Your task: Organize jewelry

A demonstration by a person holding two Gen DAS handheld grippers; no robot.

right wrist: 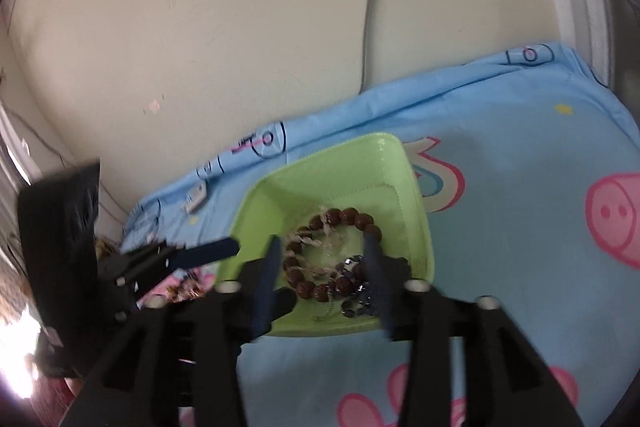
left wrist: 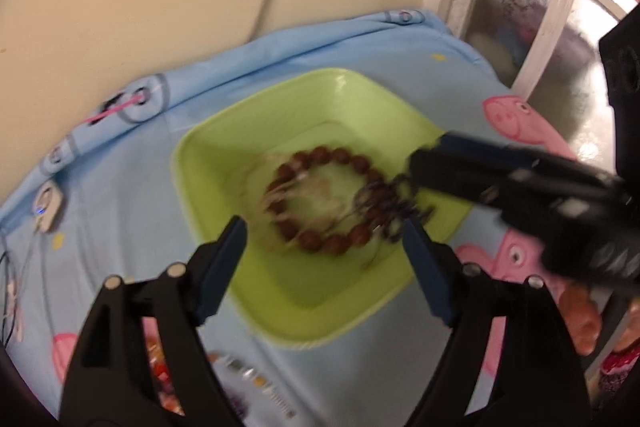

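1. The brown bead bracelet [left wrist: 326, 203] lies flat in the green tray [left wrist: 256, 131], with a dark chain [right wrist: 356, 291] at its edge.
2. The right gripper [right wrist: 326, 279] is nearer, fingers spread astride the chain, gripping nothing.
3. The left gripper [left wrist: 324, 251] hangs released just short of the bracelet.

Soft, dim indoor light is seen throughout; motion blur smears the bracelet [left wrist: 328, 201] (left view), and edges are bent by fisheye distortion
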